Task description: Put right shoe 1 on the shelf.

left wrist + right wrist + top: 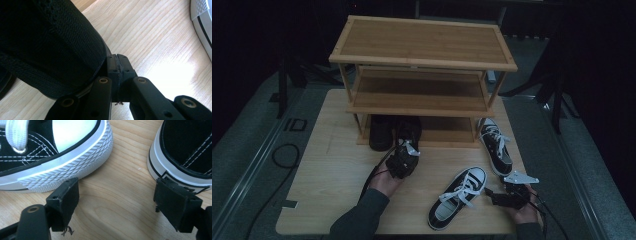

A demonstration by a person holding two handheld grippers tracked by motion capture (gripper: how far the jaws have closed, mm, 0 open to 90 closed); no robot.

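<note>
On the wooden table (327, 185) stands a 3-tier bamboo rack (422, 60). The left gripper (402, 159) sits at the heel of a black shoe (45, 45), its jaws pressed together beside the shoe. The right gripper (116, 203) holds its jaws wide apart between 2 black-and-white sneakers, the near sneaker (458, 196) and the far sneaker (497, 146)

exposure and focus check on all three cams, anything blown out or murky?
High view: dim and underexposed, surroundings near black, the black shoes under the shelf lose detail. Left gripper view: a blown-out glare patch on the table, the black shoe close and dark beside the shut left gripper. Right gripper view: evenly lit, sneaker toe tread sharp, open right gripper slightly soft.
</note>
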